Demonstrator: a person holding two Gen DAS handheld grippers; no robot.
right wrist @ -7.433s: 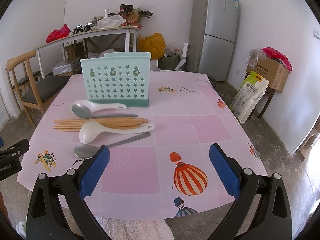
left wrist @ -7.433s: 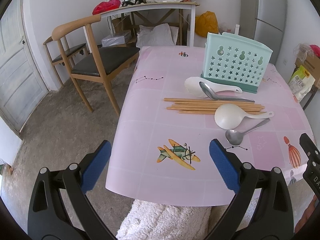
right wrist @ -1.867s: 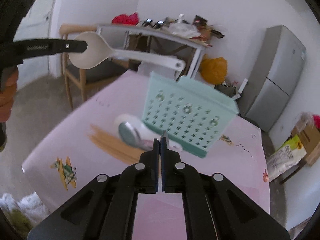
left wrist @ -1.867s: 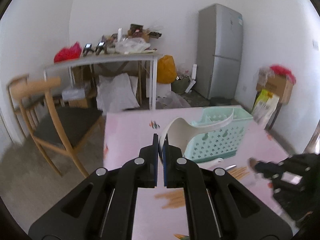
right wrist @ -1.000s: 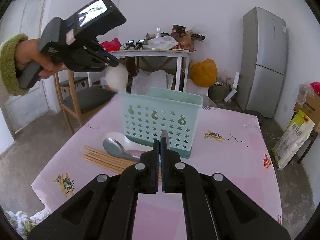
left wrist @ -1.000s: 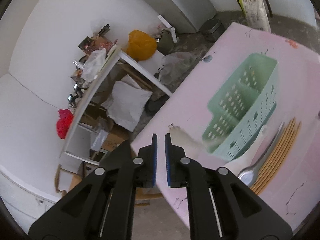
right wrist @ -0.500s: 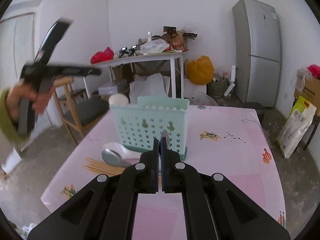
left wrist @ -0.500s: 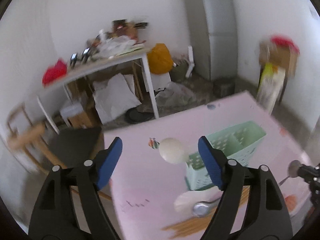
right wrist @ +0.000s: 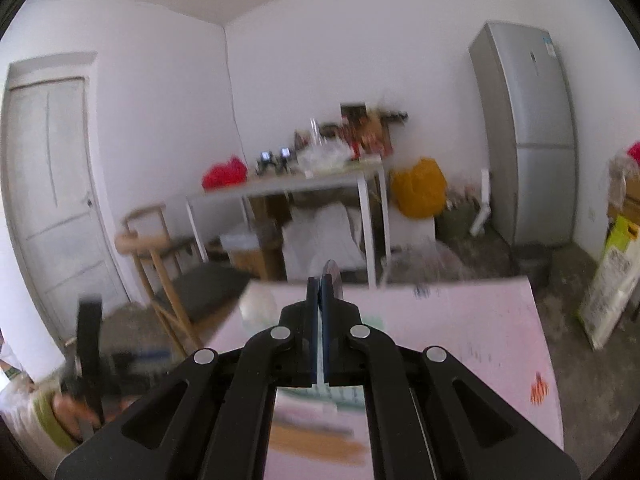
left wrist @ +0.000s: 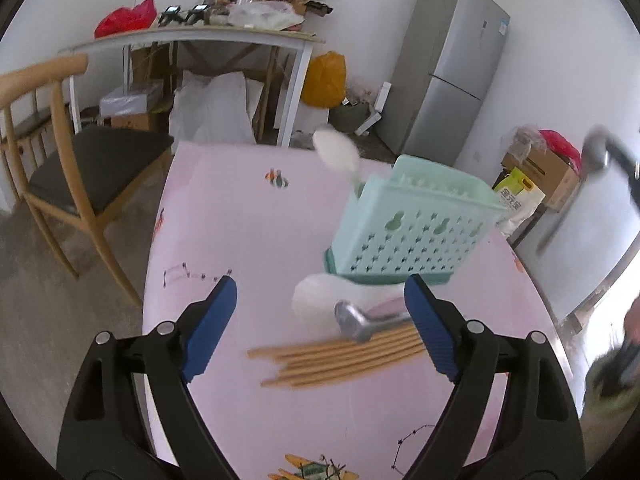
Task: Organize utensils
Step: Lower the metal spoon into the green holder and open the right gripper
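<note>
Utensils lie spread on the pink table (left wrist: 248, 216). White rice spoon (left wrist: 336, 152) stands in the left end compartment of the mint-green holder (left wrist: 408, 224), bowl up, leaning out over the rim. Holder sits toward the far right of the table.

In front of the holder, flat on the table: a second white spoon (left wrist: 316, 300), a metal spoon (left wrist: 360, 322) lying across it, bowl toward the left, and a bundle of wooden chopsticks (left wrist: 336, 360) just nearer the camera, running left to right. The metal spoon's handle overlaps the chopsticks' right end.

Left gripper (left wrist: 320, 324): blue-padded fingers wide apart, holding nothing. In its view the flat spoons and chopsticks sit between and just ahead of the two pads; right pad (left wrist: 428, 328) covers the chopsticks' right end. The holder and the upright spoon are farther ahead, toward the right finger.

Right gripper (right wrist: 319, 284): fingers pressed together on a thin metal spoon (right wrist: 334, 276), seen edge-on, bowl poking up past the fingertips. From the left wrist view this gripper is a blur at the right edge, raised above the table to the right of the holder, the spoon bowl showing at its tip. Right wrist view is motion-blurred; the holder is mostly hidden below the fingers, with the white spoon bowl just left of them.
</note>
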